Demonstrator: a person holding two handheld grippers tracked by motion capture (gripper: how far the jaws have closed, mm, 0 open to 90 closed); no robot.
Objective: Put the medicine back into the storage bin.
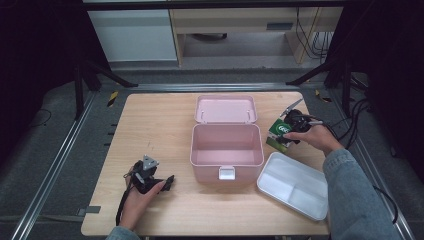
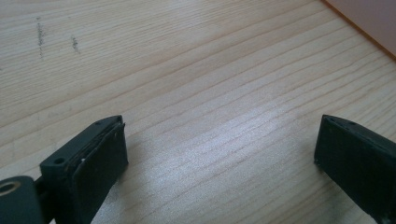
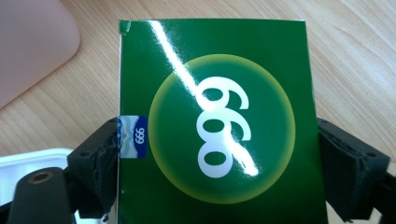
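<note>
I judge the step in hand to be carrying the green 999 box to the open pink storage box, which lies at about nine o'clock from my right gripper; the next move calls for lifting it over the rim and letting go inside. My right jaws are clamped on the carton's two sides, beside the white tray; my left gripper rests at seven o'clock of the pink box, jaws wide apart over bare table, holding nothing.

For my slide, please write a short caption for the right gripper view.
Right gripper clamps a green box above the wooden table.
</note>
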